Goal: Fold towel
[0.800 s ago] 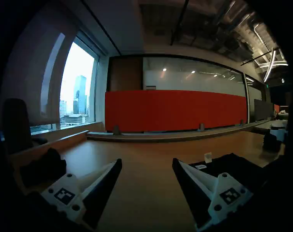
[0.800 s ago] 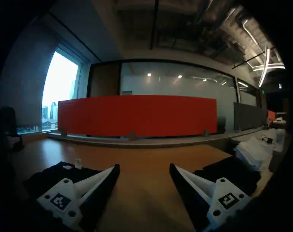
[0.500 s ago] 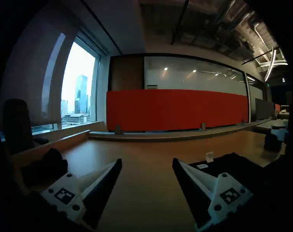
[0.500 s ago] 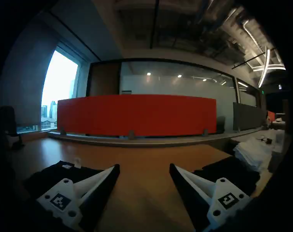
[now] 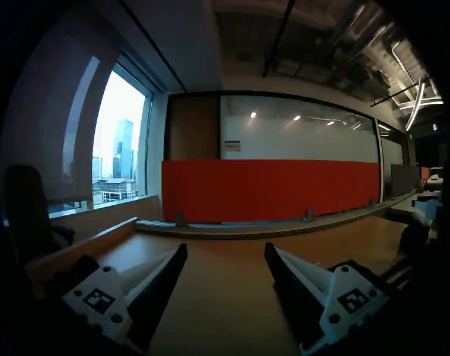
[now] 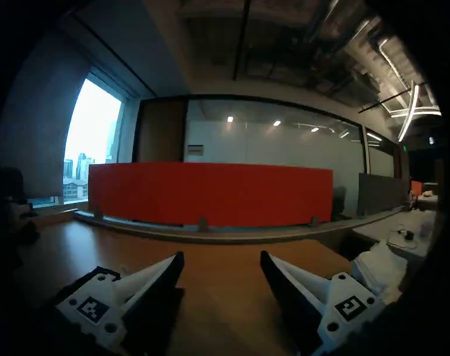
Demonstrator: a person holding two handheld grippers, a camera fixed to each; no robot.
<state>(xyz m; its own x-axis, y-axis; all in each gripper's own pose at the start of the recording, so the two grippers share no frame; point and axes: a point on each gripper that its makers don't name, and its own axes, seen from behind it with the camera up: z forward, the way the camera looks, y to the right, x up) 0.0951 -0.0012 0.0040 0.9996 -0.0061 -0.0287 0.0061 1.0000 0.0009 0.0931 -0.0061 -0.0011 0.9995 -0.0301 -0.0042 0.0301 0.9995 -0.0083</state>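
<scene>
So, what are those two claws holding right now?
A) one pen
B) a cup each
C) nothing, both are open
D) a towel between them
C: the left gripper and the right gripper each have fingers spread apart, with only bare wooden table between them.

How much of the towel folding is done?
No fold shows yet. The left gripper and the right gripper are both open and hold nothing above the wooden table. A dark towel lies beside the left gripper, not grabbed. Grabbing it and folding it are both left to do.
</scene>
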